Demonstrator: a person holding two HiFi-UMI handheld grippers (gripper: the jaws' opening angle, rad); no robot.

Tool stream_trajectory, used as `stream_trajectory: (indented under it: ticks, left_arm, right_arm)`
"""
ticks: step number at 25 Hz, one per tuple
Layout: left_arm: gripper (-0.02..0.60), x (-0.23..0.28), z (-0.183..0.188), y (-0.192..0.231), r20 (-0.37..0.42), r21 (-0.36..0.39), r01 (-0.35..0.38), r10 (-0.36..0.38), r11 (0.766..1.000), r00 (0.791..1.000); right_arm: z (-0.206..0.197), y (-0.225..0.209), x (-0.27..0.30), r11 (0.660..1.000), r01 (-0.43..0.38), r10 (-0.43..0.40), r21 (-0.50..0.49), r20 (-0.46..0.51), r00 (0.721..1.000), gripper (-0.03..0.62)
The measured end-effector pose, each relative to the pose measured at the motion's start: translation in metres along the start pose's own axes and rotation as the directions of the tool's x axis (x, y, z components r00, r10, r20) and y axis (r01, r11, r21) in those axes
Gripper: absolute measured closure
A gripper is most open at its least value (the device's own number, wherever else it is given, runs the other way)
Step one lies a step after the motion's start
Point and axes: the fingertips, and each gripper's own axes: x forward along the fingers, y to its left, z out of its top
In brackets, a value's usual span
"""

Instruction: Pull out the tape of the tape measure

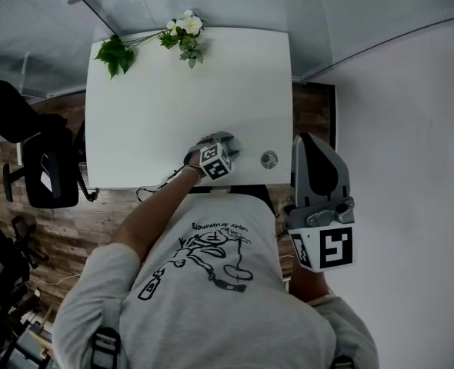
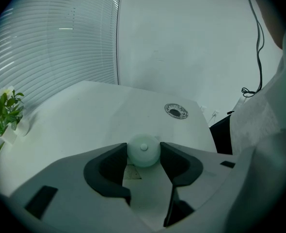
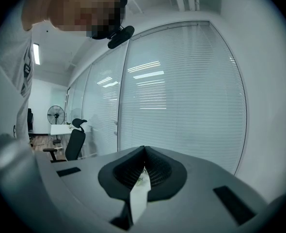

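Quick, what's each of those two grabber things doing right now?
Left gripper: closed on the round tape measure, which sits on the table.
Right gripper: closed, nothing between its jaws.

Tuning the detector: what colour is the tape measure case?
The tape measure case is pale mint-white; clearest in the left gripper view.

**Free room and obstructions on the white table.**
The middle and left of the table [image 1: 142,121] lie bare and open to passage. A leafy sprig [image 1: 116,54] at the far left corner and a flower sprig [image 1: 184,35] on the far edge obstruct that side. A round grommet [image 1: 268,158] sits near the near right corner. The left gripper [image 1: 228,143], jaws closed on the tape measure [image 2: 143,151], occupies the near edge.
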Motion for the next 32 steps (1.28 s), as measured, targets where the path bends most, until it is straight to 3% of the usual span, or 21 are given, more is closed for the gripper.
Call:
stream_trajectory:
  ticks: [14,27,32]
  left_arm:
    - [0.347,-0.059,0.018,0.025,0.134,-0.035,-0.149,0.152,0.988,0.979]
    - [0.347,-0.157,0.033,0.045,0.256,-0.053,-0.263,0.267,0.963,0.929]
    - [0.345,-0.201,0.036,0.053,0.294,-0.044,-0.326,0.324,0.944,0.899]
  right_arm:
    - [0.001,0.013,0.001,1.0,-0.022,0.022,-0.006,0.014,1.0,0.585]
    - [-0.002,0.039,0.015,0.999,-0.035,0.036,-0.021,0.022,0.999,0.585]
    - [-0.005,0.055,0.024,0.998,-0.045,0.046,-0.048,0.014,0.999,0.585]
